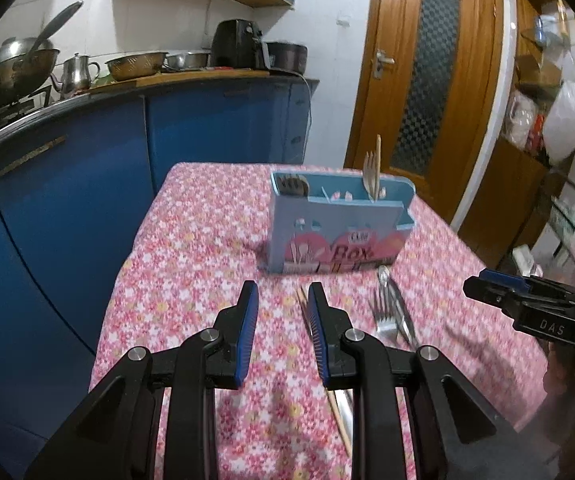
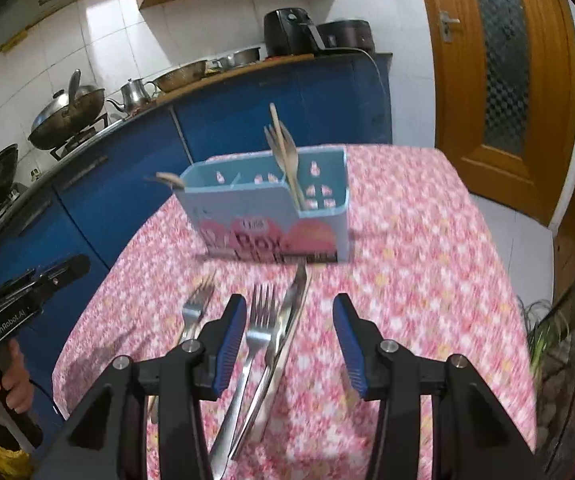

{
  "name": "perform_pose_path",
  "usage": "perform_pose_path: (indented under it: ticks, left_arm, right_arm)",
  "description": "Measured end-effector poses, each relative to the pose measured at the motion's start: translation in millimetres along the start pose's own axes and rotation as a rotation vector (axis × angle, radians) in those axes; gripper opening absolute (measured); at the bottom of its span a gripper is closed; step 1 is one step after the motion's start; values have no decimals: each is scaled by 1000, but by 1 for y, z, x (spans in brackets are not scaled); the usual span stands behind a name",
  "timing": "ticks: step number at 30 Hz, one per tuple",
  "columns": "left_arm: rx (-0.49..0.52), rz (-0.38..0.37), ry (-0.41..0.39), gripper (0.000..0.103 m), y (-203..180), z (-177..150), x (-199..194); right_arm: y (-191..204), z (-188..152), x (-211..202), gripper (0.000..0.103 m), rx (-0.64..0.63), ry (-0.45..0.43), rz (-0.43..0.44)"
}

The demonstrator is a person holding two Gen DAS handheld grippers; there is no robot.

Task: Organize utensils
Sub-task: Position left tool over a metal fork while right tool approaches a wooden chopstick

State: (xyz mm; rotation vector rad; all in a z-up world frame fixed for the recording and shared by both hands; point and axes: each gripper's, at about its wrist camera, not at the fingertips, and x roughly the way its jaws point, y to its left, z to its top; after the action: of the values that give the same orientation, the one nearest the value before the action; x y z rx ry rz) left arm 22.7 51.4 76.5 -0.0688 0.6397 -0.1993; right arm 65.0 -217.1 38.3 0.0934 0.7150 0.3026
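Observation:
A light blue utensil box (image 1: 337,228) (image 2: 275,216) stands on the pink floral tablecloth (image 1: 199,240) (image 2: 407,248). A wooden fork and chopstick (image 1: 373,172) (image 2: 285,152) stand in its right compartment; a wooden spoon (image 2: 167,179) leans at its left end. My left gripper (image 1: 283,312) is open above the cloth, with wooden chopsticks (image 1: 341,416) lying under its right finger. My right gripper (image 2: 289,328) is open over a steel fork (image 2: 253,340) and a steel knife (image 2: 287,332). A second steel fork (image 2: 193,312) lies to the left. Forks and knife also show in the left wrist view (image 1: 391,312).
Blue cabinets (image 1: 87,184) with a counter carrying a wok (image 1: 7,68), a kettle (image 1: 75,72), bowls and an air fryer (image 1: 239,44) run along the left. A wooden door (image 1: 427,80) stands behind the table. Shelving with bags (image 1: 547,120) is at the right.

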Motion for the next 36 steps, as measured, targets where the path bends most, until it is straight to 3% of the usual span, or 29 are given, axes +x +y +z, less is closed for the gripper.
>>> perform_pose_path:
  ticks: [7, 12, 26, 36]
  left_arm:
    - [20, -20, 84, 25, -9, -20, 22]
    - [6, -39, 128, 25, -14, -29, 40]
    - [-26, -100, 228, 25, -27, -28, 97]
    - [-53, -88, 274, 25, -26, -32, 122]
  right_arm:
    - [-7, -28, 14, 48, 67, 28, 7]
    - [-14, -41, 22, 48, 74, 38, -39]
    - [-29, -52, 27, 48, 107, 27, -56]
    - [-29, -53, 25, 48, 105, 12, -23]
